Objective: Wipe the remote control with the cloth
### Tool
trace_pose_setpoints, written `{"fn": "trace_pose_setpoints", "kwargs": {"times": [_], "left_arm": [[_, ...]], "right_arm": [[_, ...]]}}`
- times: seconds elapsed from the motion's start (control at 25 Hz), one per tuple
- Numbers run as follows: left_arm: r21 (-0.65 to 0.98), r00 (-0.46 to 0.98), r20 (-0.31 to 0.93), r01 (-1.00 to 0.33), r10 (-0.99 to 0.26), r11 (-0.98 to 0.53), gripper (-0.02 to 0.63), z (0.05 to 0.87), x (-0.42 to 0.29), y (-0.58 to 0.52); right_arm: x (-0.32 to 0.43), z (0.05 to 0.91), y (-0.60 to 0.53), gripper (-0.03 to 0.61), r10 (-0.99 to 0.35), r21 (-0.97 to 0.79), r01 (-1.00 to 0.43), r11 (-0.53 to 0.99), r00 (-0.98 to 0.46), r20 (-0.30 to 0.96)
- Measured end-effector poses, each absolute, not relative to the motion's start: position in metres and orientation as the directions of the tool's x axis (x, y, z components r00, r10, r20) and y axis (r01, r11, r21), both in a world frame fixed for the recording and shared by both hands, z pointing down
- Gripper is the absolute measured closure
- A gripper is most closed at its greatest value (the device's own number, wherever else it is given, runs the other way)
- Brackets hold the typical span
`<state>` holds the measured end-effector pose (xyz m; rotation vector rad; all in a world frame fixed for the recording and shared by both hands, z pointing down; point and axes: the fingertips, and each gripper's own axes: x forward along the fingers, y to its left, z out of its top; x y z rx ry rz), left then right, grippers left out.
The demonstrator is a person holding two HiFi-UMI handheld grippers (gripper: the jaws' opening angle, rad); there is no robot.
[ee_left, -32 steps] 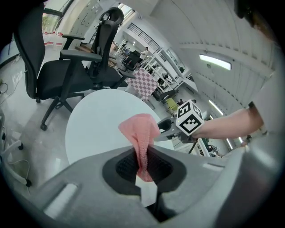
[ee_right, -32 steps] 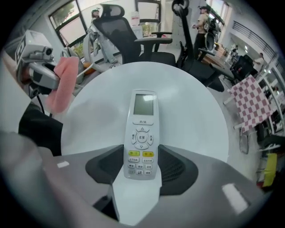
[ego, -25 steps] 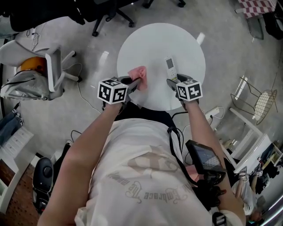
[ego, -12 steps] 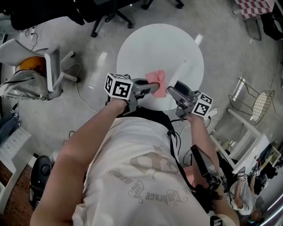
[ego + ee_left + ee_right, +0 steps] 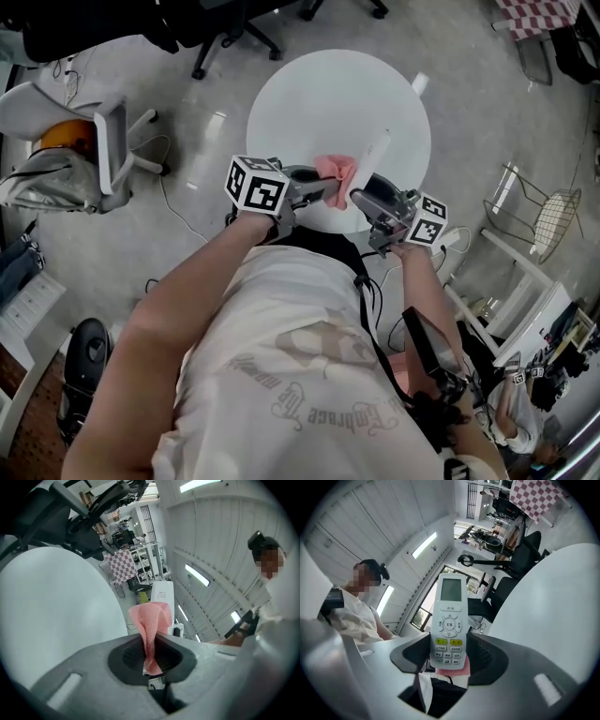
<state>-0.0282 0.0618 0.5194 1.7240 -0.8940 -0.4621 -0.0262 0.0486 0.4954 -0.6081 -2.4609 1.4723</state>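
Two grippers raised above near edge of round white surface (image 5: 309, 94). Left gripper (image 5: 151, 651) clamped on pink waffle-textured cloth (image 5: 150, 618). Right gripper (image 5: 449, 656) clamped on lower end of white push-button remote control (image 5: 449, 620), screen end outward. Cloth just beside remote, above surface's near edge.

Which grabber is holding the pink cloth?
The left gripper: its jaws pinch the pink cloth. The right gripper holds the white remote control instead.
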Motion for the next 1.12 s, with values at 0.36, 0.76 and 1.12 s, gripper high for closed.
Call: {"fn": "trace_pose_setpoints", "kwargs": {"times": [0.36,0.76,1.12], "left_arm": [[0.921,0.595,0.105,-0.361,-0.797,-0.148,0.594,0.508,-0.052,0.047],[0.921,0.533,0.045,-0.350,-0.845,-0.172,0.594,0.494,-0.089,0.025],[0.951,0.635,0.126,-0.295,-0.762,-0.088,0.594,0.519,-0.055,0.036]], "right_arm": [[-0.019,0.510,0.078,0.330,0.563,-0.869,0.240,0.432,-0.825,0.052],[-0.008,0.535,0.088,0.331,0.628,-0.844,0.208,0.494,-0.757,0.181],[-0.013,0.533,0.074,0.331,0.587,-0.820,0.199,0.536,-0.787,0.193]]}}
